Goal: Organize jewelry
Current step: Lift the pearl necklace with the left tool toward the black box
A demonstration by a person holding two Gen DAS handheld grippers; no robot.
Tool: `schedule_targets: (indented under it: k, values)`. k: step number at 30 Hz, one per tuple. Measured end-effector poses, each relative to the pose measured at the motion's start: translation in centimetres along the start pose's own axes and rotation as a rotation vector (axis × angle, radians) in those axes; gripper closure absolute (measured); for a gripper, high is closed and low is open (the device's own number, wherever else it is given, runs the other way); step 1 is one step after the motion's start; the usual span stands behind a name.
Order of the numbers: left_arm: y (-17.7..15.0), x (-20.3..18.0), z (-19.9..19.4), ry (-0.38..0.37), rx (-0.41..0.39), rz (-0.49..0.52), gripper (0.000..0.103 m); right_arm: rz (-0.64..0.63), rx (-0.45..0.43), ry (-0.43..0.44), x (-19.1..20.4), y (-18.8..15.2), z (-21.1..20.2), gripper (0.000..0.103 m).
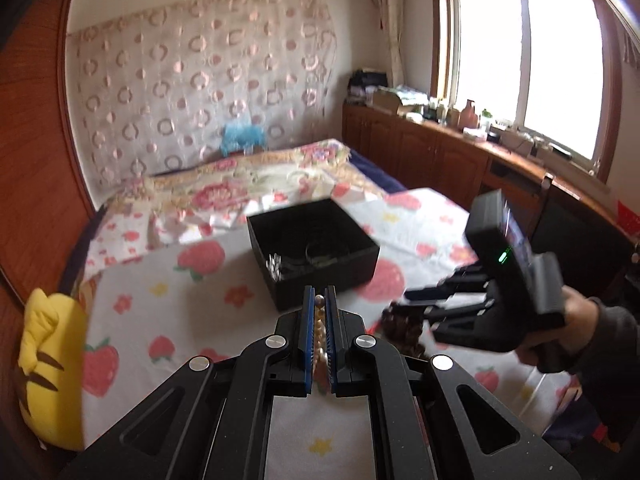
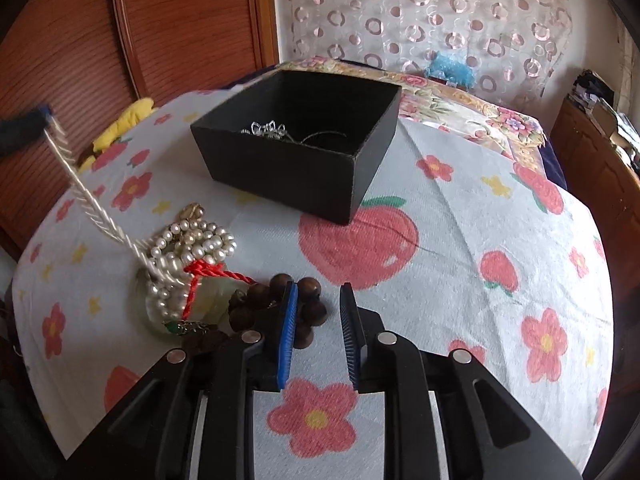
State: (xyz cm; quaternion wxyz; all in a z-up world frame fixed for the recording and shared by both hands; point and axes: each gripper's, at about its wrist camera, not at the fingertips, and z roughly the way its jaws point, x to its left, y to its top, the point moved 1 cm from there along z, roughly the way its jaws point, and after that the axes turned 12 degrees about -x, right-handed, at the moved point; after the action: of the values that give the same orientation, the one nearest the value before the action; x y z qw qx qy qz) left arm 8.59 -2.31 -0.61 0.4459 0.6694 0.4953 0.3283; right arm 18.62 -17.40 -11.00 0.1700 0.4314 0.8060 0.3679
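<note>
Risk: your left gripper, clamped on pearl strand, can drag red cord | right gripper: partly open, empty, beside wooden beads.

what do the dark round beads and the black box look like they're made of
Dark beads: probably wood, brown with a dull sheen and a drilled hole showing in some; seed or resin can't be ruled out. Black box: looks like matte cardboard, with thin flat walls, crisp folded corners and no shine.

Jewelry heap beside an open black box
Pearl necklace strand stretched taut up-left; brown wooden bead bracelet lies alongside on the bedspread.
</note>
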Motion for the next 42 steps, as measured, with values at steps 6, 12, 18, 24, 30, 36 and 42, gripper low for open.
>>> schedule_targets:
  k: [6,12,18,24,30,36,42]
  values:
    - [1.7,0.0,-1.0,0.006,-0.044,-0.001,0.099,0.034,0.025,0.056,-0.5,0.4,0.6,0.087]
    - [2.3,0.3,-1.5,0.022,-0.055,-0.001,0.099,0.034,-0.024,0.035,-0.3,0.5,-0.8,0.088]
    - [3.2,1.1,-2.2,0.044,-0.075,-0.002,0.099,0.007,-0.117,0.026,0.5,2.5,-4.4,0.088]
    - [4.7,1.3,-2.9,0.051,-0.104,0.011,0.099,-0.013,-0.195,0.024,0.8,4.6,-7.5,0.088]
    - [6.2,1.3,-3.1,0.054,-0.131,0.023,0.099,-0.022,-0.256,0.014,0.7,6.7,-9.6,0.088]
    - [8.2,1.6,-2.9,0.045,-0.153,0.018,0.099,-0.026,-0.281,0.007,0.3,8.6,-10.1,0.088]
    - [9.9,1.6,-2.9,0.04,-0.176,0.026,0.099,-0.018,-0.289,0.0,0.1,9.8,-9.7,0.088]
